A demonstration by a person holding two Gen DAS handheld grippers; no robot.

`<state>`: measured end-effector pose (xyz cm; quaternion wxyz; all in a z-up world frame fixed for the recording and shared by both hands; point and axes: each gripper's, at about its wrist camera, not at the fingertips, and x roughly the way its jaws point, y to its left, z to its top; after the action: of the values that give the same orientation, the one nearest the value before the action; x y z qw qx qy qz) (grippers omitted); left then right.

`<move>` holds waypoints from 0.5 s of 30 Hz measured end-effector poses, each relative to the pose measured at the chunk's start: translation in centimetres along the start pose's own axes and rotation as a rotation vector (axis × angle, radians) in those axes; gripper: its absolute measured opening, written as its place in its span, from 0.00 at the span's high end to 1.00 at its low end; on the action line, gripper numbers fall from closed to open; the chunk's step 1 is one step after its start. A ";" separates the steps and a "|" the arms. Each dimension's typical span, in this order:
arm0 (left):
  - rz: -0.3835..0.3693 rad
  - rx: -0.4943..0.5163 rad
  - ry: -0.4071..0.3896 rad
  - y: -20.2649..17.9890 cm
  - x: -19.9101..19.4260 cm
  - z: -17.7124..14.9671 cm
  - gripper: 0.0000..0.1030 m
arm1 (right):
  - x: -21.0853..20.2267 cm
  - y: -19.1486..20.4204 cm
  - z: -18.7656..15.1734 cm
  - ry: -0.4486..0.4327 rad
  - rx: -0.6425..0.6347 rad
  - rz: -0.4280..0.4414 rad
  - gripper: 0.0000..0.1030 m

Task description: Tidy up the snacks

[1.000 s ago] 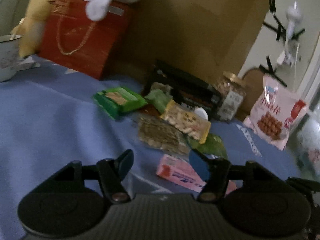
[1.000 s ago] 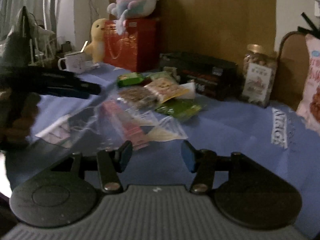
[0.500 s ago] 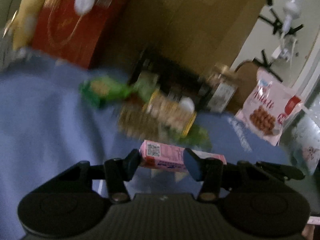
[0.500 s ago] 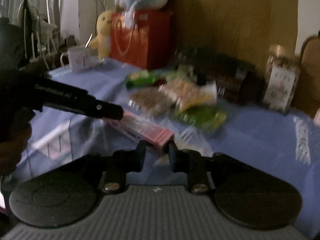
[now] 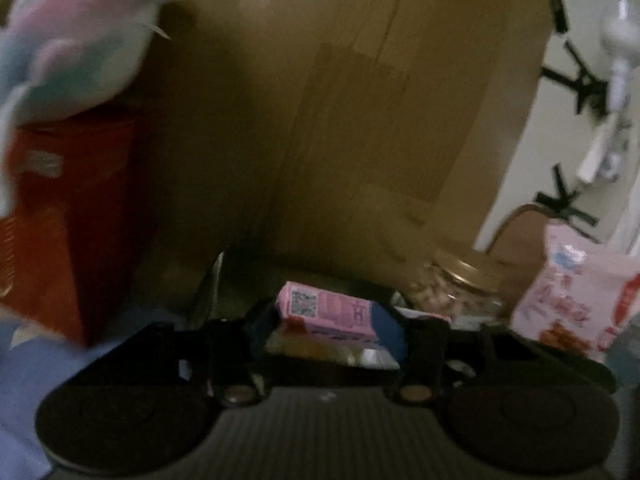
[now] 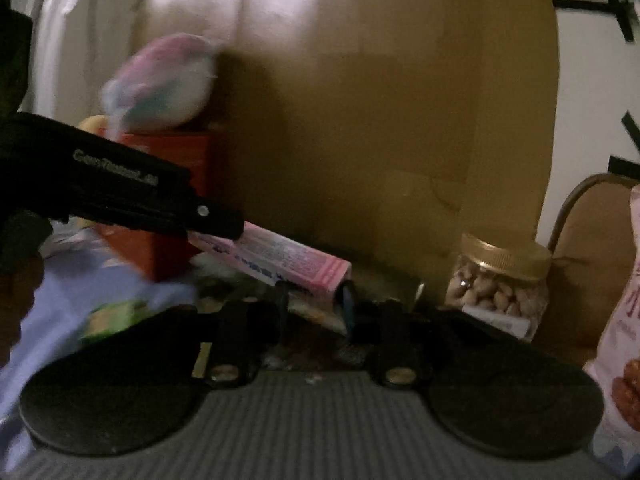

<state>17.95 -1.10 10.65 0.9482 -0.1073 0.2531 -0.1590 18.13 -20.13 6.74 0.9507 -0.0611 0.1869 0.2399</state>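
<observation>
A long pink snack box (image 5: 328, 314) is held off the table by both grippers. My left gripper (image 5: 326, 330) is shut on one end of it. My right gripper (image 6: 316, 300) is shut on the other end (image 6: 296, 266). In the right wrist view the left gripper (image 6: 216, 222) reaches in from the left and clamps the box's far end. Other snack packets lie blurred on the blue tablecloth (image 6: 72, 280) below, among them a green one (image 6: 112, 318).
A peanut jar with a gold lid (image 6: 498, 288) and a pink snack bag (image 5: 572, 300) stand at the right. A red gift box (image 5: 52, 216) with a pastel plush toy (image 5: 76, 40) on top stands left. A brown board (image 5: 340, 120) is behind.
Both grippers have closed on the pink box and lifted it off the table. Both cameras have swung upward and nearer the back board.
</observation>
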 end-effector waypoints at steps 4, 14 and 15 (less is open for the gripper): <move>0.020 -0.048 -0.017 1.6 0.1 -0.8 0.40 | 2.5 -1.5 -1.0 0.060 0.062 -0.058 0.62; 0.294 -0.124 -0.102 10.9 -13.9 -11.4 0.32 | -3.7 -0.1 -4.6 0.144 0.328 0.235 0.53; 0.311 -0.133 -0.098 11.1 -15.0 -12.9 0.32 | -4.1 0.8 -5.0 0.161 0.348 0.265 0.53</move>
<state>1.78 12.95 3.26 0.9634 -0.1371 0.2300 0.0124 12.79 -22.27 3.66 0.8891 0.1100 0.3070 0.3212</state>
